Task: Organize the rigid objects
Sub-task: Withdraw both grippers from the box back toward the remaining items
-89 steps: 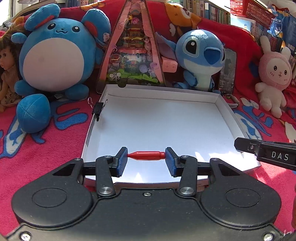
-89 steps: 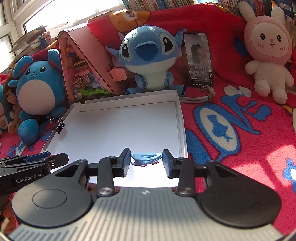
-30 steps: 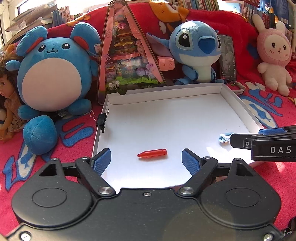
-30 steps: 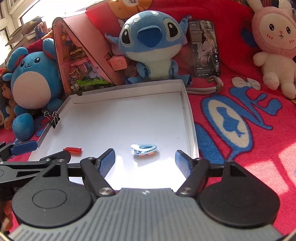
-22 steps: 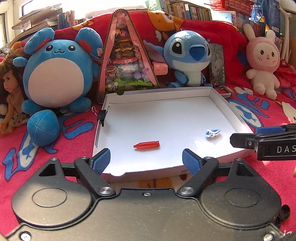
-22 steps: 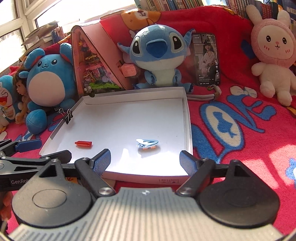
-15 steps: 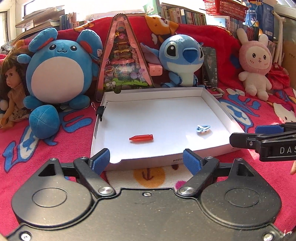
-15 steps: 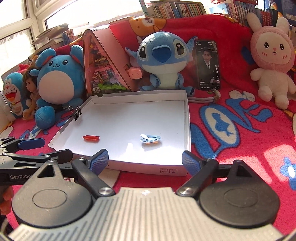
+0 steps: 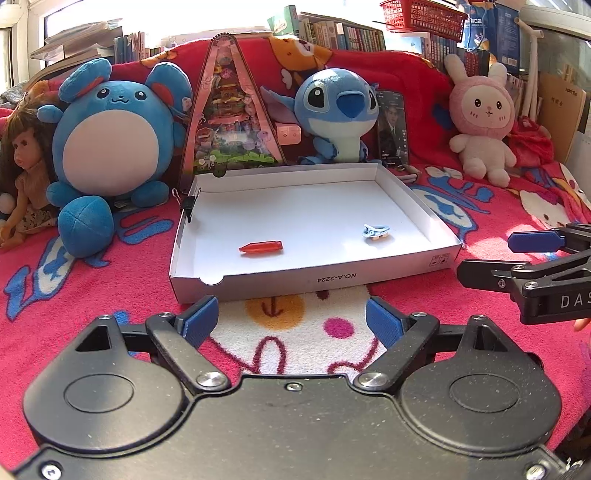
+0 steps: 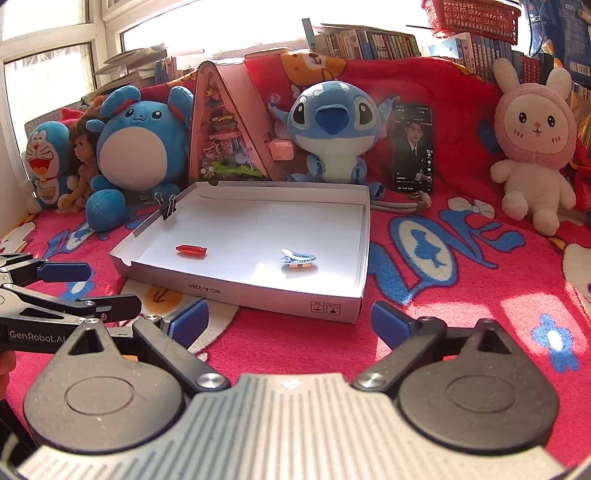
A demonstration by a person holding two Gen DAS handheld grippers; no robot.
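Bright sunlight from the blown-out window [image 10: 155, 22], sharp focus, fisheye-curved edges.

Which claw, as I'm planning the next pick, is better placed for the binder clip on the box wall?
Left claw, probably: open, empty; the binder clip grips the box on that side.

Both wrist cams low, near, angled down; share white tray [image 9: 413, 199] front.

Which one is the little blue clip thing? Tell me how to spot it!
Find the big white cardboard tray on the red blanket, in front of the plush toys. Two small things lie inside; the blue hair clip sits nearer the right wall. Its neighbour, the red piece, lies to its left.
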